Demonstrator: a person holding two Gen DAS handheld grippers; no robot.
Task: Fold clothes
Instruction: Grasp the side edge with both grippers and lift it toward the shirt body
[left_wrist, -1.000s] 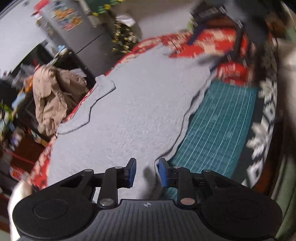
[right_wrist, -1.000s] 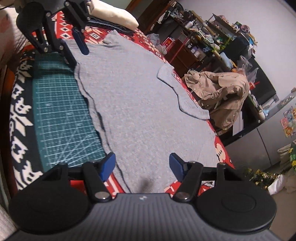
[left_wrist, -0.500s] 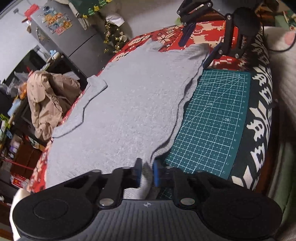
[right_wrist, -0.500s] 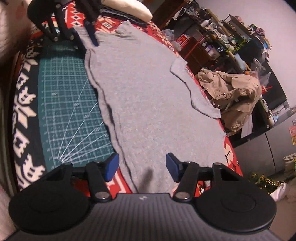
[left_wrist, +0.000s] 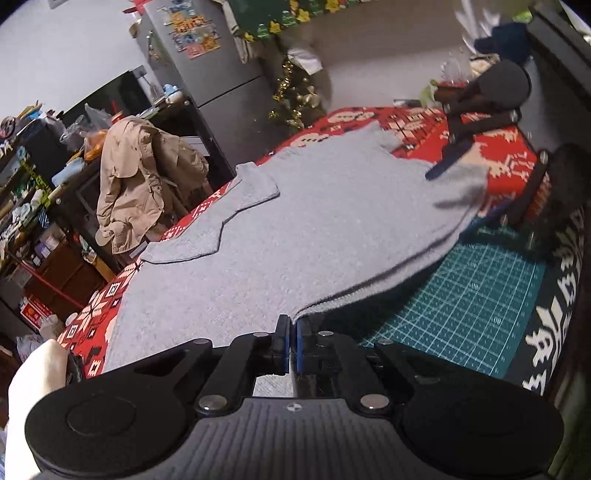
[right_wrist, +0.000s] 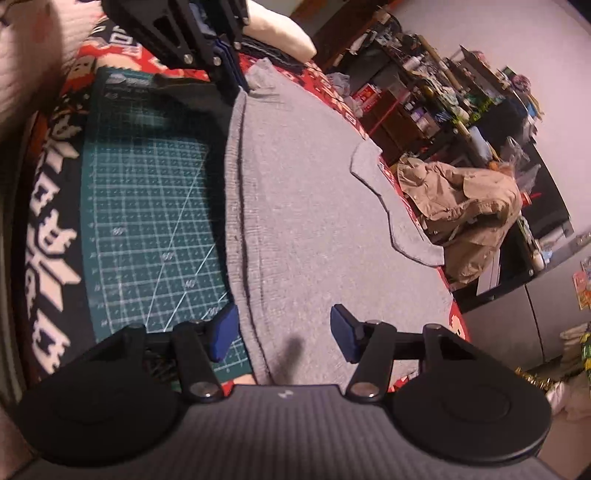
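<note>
Over the green mat (right_wrist: 147, 206), grey garment (right_wrist: 314, 221) (lifted hem) spreads flat.

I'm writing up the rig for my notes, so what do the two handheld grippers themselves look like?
Both match. The left gripper and right gripper each have a black ribbed body with a small round logo, two round black discs at the sides, black linkage arms with silver pivot bolts, and blue pads on the fingertips. No cables show.

Tan jacket (left_wrist: 140, 184) over chair, grey fridge (left_wrist: 207, 62), green cutting mat (right_wrist: 147, 206)
</note>
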